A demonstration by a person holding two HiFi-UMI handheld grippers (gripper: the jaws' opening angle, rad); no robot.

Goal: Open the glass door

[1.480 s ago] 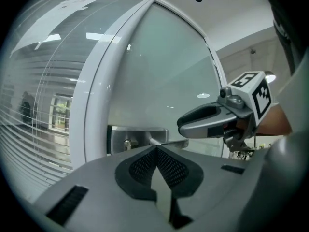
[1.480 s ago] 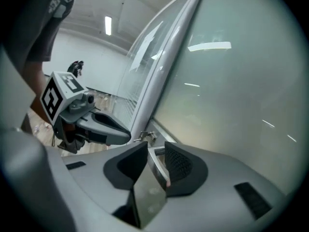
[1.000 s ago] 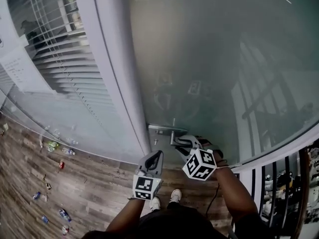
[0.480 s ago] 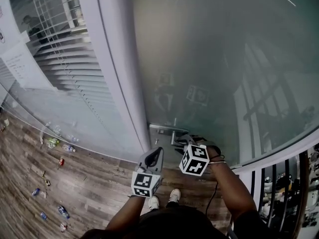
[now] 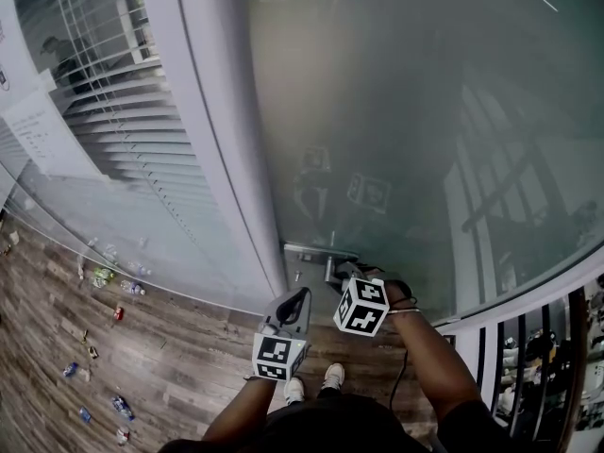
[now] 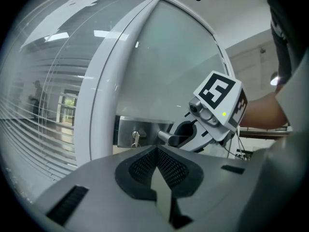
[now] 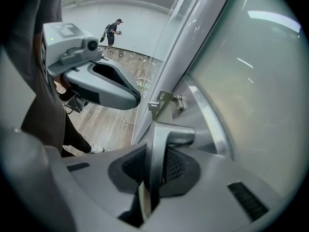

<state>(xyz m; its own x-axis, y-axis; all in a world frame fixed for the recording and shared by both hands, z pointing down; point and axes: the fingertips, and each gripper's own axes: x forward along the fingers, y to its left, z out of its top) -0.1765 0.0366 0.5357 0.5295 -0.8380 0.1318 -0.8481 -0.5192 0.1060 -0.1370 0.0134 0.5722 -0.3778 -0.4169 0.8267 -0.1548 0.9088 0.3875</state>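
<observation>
The right gripper (image 7: 157, 152) grips the handle (image 7: 170, 135) of the glass door (image 5: 396, 111).

Its jaws have just been closing, and they now press on the metal lever from both sides, with the lever running down between the two mesh pads. The handle sits low at the door's left edge, beside the white frame (image 5: 217, 159) and next to a lock plate (image 6: 126, 129) with a key (image 6: 135, 138) in it. The left gripper (image 6: 157, 150) hangs just left of the right one, short of the door, its jaws closed together on nothing, above the wood floor (image 5: 160, 347).
</observation>
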